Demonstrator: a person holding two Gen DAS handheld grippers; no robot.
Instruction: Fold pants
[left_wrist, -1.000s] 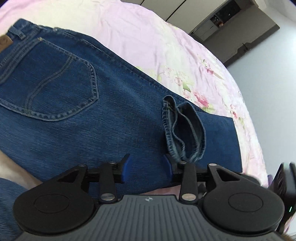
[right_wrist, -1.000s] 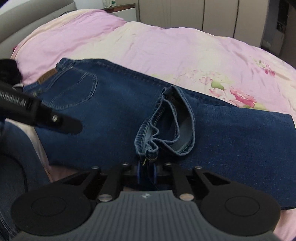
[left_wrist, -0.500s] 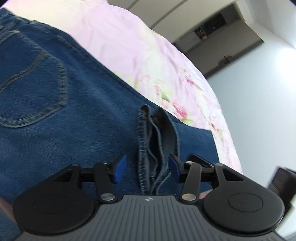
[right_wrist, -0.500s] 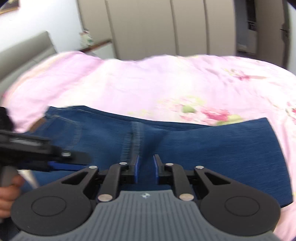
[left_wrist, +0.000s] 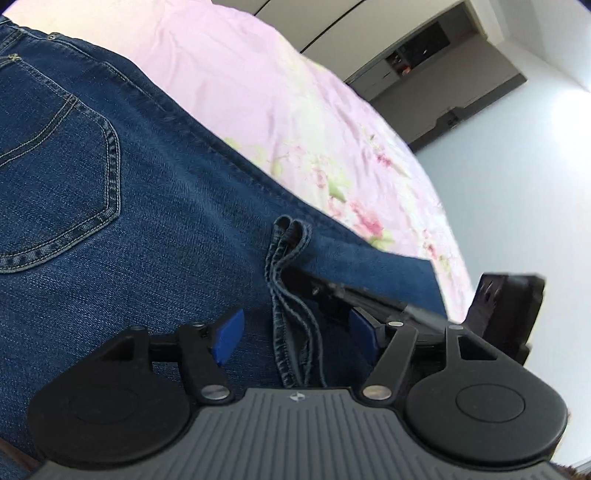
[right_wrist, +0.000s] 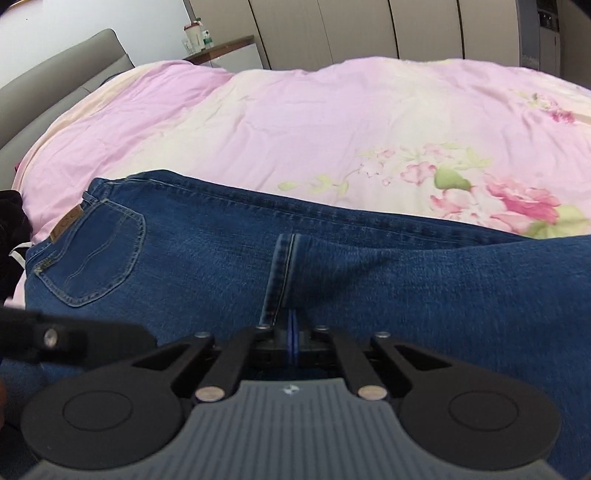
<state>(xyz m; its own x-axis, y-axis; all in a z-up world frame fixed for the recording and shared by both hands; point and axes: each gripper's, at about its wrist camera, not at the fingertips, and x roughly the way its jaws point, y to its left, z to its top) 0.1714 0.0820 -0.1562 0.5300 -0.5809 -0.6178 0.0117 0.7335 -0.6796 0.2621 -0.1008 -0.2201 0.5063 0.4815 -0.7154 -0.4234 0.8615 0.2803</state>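
Observation:
Blue jeans (left_wrist: 155, 229) lie on the bed, legs folded back over the seat, back pocket (right_wrist: 96, 258) to the left. The stacked leg hems (left_wrist: 286, 288) run between the blue pads (left_wrist: 229, 338) of my left gripper (left_wrist: 295, 332). Its jaws are opening and the pads stand clear of the denim. My right gripper (right_wrist: 293, 334) hovers low over the folded legs, just behind the hem band (right_wrist: 279, 277), shut with nothing seen between its pads. The left wrist view shows it again as the right gripper (left_wrist: 332, 295), just right of the hems.
The pink floral bedspread (right_wrist: 332, 122) stretches beyond the jeans. A grey headboard (right_wrist: 55, 77) and a bedside shelf with a cup (right_wrist: 194, 37) stand far left, wardrobes (right_wrist: 369, 26) behind. A dark garment (right_wrist: 11, 229) lies by the waistband.
The looped hems the right gripper held up now lie flat on the jeans. The right gripper let go, shut and dropped lower. The left jaws spread wider around the hems.

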